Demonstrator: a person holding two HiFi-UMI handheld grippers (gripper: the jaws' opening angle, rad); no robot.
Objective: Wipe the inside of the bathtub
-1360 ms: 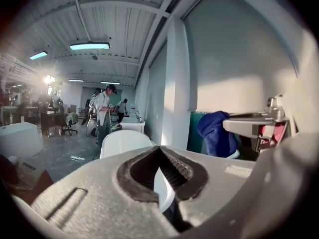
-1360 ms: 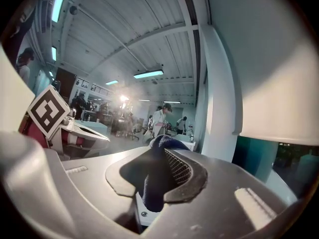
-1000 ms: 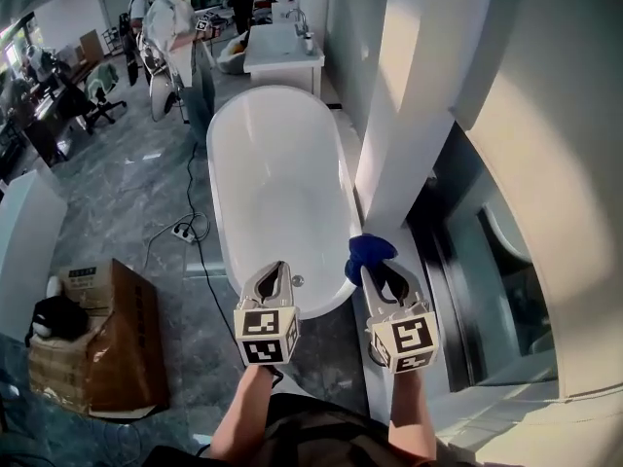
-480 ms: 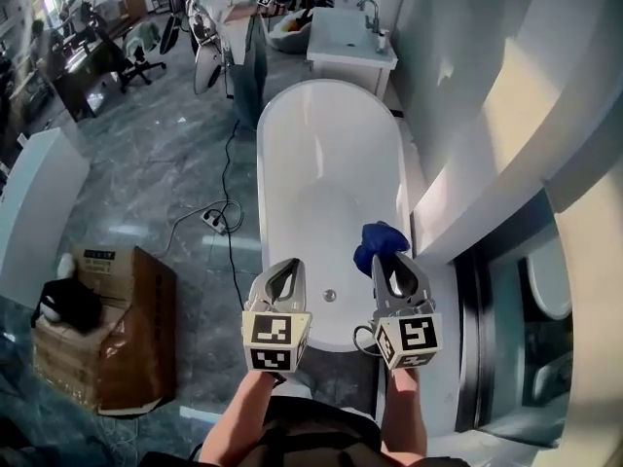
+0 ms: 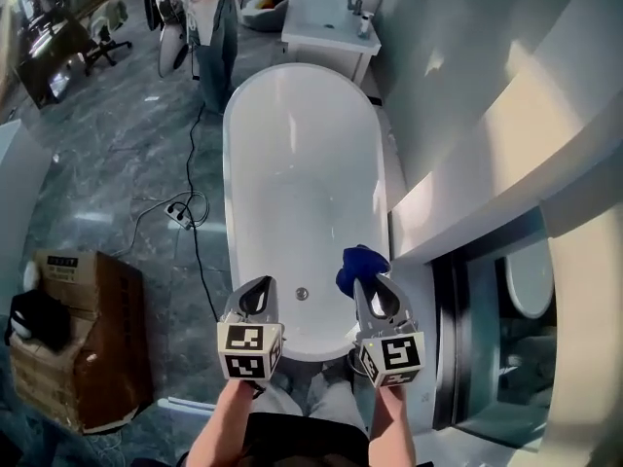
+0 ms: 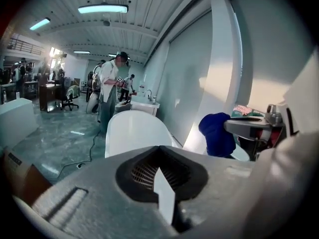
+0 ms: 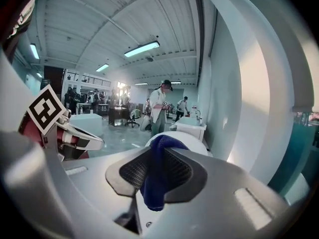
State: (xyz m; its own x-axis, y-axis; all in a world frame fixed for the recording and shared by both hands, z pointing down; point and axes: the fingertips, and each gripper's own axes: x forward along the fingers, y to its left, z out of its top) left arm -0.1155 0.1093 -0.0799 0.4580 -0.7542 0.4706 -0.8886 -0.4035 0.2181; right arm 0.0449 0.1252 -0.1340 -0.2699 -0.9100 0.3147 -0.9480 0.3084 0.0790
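Note:
The white oval bathtub (image 5: 302, 173) runs away from me in the head view, with its drain (image 5: 301, 293) near my end. My left gripper (image 5: 259, 288) hovers over the tub's near left rim, shut with nothing in it; in the left gripper view its jaws (image 6: 160, 151) meet above the tub (image 6: 133, 132). My right gripper (image 5: 364, 285) is over the near right rim, shut on a dark blue cloth (image 5: 358, 265). That cloth (image 7: 155, 176) hangs bunched between the jaws in the right gripper view and shows from the side as a blue cloth (image 6: 217, 133) in the left gripper view.
A white wall and ledge (image 5: 467, 183) run along the tub's right side. A sink cabinet (image 5: 326, 17) stands beyond the far end, a person (image 5: 209, 22) beside it. A power strip with cable (image 5: 180, 212) and a cardboard box (image 5: 83, 334) lie on the floor at left.
The view has swung so the tub lies straight ahead. Both grippers stay side by side at its near end, a little lower in view. The right one keeps hold of the cloth.

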